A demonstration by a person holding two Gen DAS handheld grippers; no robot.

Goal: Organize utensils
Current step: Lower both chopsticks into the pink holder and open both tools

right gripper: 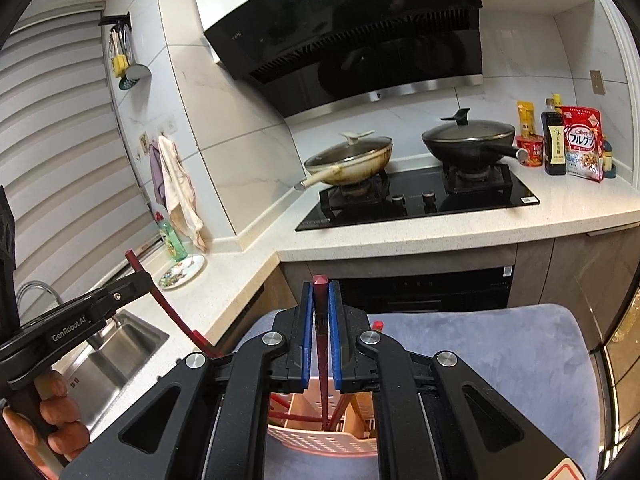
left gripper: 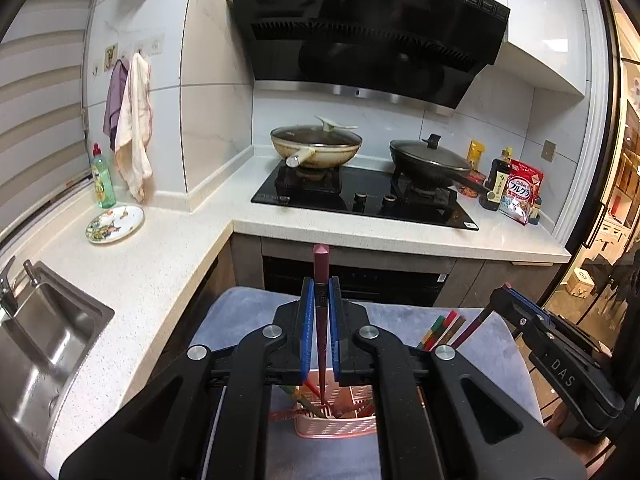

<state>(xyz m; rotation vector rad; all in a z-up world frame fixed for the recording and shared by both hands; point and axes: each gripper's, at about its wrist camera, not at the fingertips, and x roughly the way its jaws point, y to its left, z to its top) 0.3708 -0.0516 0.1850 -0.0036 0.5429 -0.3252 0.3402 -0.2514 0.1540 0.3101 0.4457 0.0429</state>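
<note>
My left gripper point(left gripper: 321, 284) is shut on a dark red chopstick point(left gripper: 321, 268) held upright, its lower end inside a pink slotted utensil basket point(left gripper: 336, 426) that stands on a grey-blue cushioned seat point(left gripper: 240, 312). My right gripper point(right gripper: 320, 288) is shut on a red chopstick point(right gripper: 320, 292), also upright, with its tip in the same basket point(right gripper: 320, 442). Several other chopsticks lean in the basket. More coloured chopsticks point(left gripper: 440, 330) stick up beside the right gripper in the left wrist view. The left gripper with its chopstick point(right gripper: 168, 308) shows at the left of the right wrist view.
A white L-shaped counter point(left gripper: 168, 264) holds a steel sink point(left gripper: 44, 344), a patterned plate point(left gripper: 115, 224), a green bottle point(left gripper: 102, 178) and a black hob point(left gripper: 360, 196) with two lidded pans point(left gripper: 316, 146). Sauce bottle and cereal bag point(left gripper: 522, 196) stand at the right.
</note>
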